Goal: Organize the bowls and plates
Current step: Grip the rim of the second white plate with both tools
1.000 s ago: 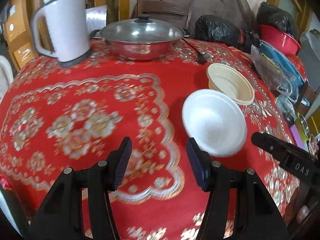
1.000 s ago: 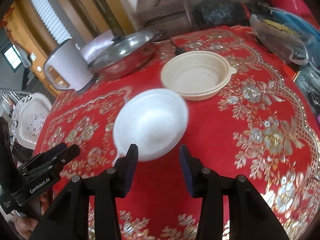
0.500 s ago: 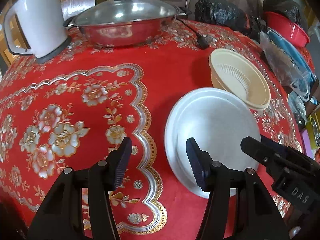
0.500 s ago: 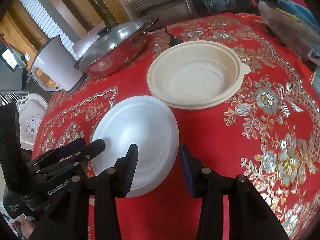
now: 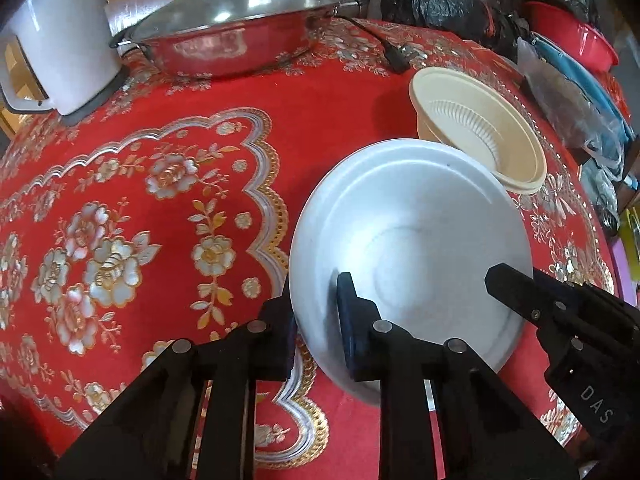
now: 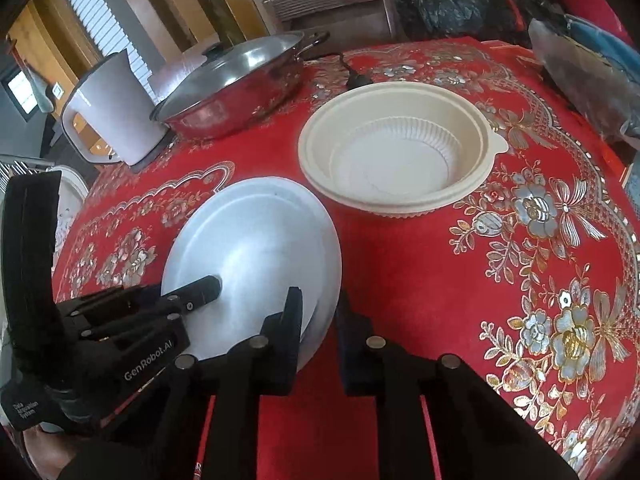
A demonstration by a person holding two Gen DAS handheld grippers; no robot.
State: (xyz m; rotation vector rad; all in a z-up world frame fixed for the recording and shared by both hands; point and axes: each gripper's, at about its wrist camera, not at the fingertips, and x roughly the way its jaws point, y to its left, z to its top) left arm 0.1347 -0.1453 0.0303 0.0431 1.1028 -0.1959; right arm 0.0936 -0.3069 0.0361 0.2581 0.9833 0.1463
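A white plate [image 5: 412,240] lies on the red tablecloth, also in the right wrist view [image 6: 256,256]. My left gripper [image 5: 316,320] is closed on its left rim, one finger under the edge and one inside. My right gripper [image 6: 318,320] is closed on its right rim the same way. Each gripper shows in the other's view, the right one [image 5: 560,320] and the left one [image 6: 160,308]. A cream plastic bowl [image 5: 480,140] stands just behind the plate, also seen from the right wrist [image 6: 400,152].
A lidded steel pan [image 5: 236,40] and a white kettle [image 5: 60,40] stand at the back left. A black cord plug [image 5: 394,56] lies near the bowl. Black bags [image 5: 440,4], a red basin [image 5: 576,40] and plastic-wrapped items [image 5: 572,100] crowd the back right.
Both grippers moved in toward the white plate and closed on its opposite rims; they were open and short of it before.
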